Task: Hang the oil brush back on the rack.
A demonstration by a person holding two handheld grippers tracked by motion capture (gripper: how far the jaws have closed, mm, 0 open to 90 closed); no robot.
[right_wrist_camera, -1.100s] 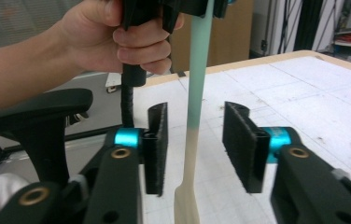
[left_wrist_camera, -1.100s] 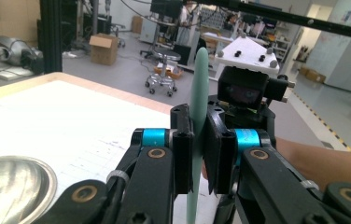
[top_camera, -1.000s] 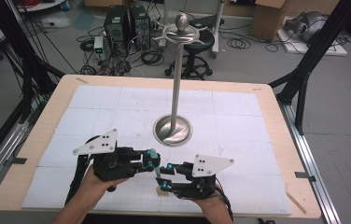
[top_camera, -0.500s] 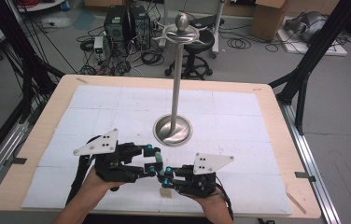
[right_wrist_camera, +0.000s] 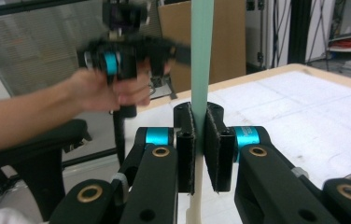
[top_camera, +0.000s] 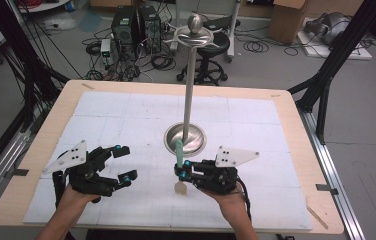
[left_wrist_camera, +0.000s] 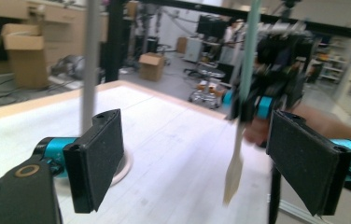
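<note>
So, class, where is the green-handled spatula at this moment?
In the high view the spatula stands upright, clamped in the right gripper, just in front of the metal stand's base and right of the open left gripper.

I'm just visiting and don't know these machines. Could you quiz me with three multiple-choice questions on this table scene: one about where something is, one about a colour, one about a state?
1. Where does the metal stand sit?
A. near the table's middle
B. at the left edge
C. on the floor

2. What colour is the handle of the spatula?
A. red
B. pale green
C. black

3. How are the jaws of the left gripper?
A. shut on the spatula
B. shut on nothing
C. open, nothing between the pads

Answers:
1 A: its round base rests on the white mat around the centre of the table.
2 B: the upright handle above the right gripper is pale green, the blade cream.
3 C: the left gripper view shows both pads wide apart, having just opened; the right gripper clamps the spatula.
</note>
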